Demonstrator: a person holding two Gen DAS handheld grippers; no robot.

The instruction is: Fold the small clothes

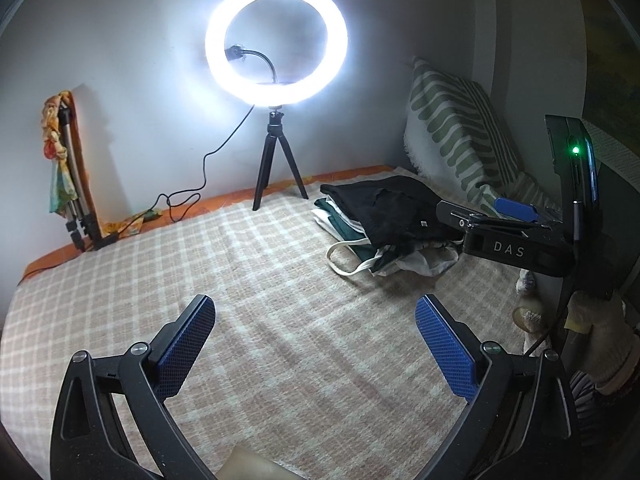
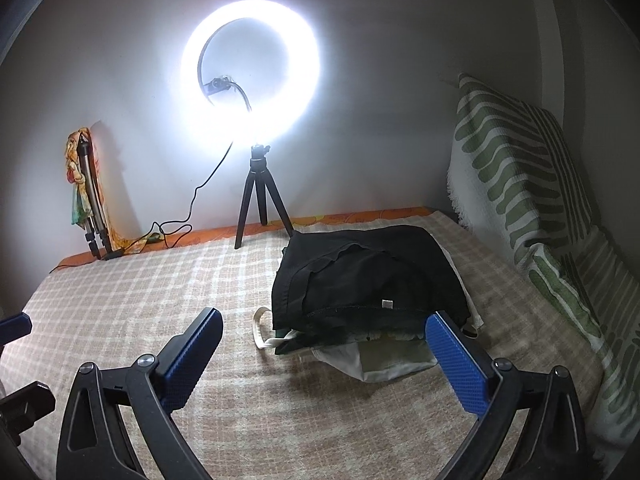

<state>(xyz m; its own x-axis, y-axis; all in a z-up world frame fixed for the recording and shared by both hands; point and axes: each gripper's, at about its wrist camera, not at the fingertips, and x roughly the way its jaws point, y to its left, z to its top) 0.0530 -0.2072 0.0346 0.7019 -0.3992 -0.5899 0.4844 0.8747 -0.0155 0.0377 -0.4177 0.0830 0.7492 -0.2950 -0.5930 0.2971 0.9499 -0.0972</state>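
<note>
A pile of small clothes (image 1: 384, 220) lies on the checked blanket (image 1: 240, 280) at the right, with a black garment (image 2: 368, 280) on top and white and green pieces (image 2: 380, 360) under it. My left gripper (image 1: 316, 312) is open and empty over bare blanket, to the left of the pile. My right gripper (image 2: 324, 324) is open and empty just in front of the pile; it also shows from the side in the left wrist view (image 1: 476, 212), reaching over the pile's right edge.
A lit ring light on a small black tripod (image 1: 276, 160) stands at the back with its cable (image 1: 188, 196) trailing left. A folded tripod wrapped in cloth (image 1: 68, 176) leans at the back left. A green-striped pillow (image 2: 520, 184) leans on the right wall.
</note>
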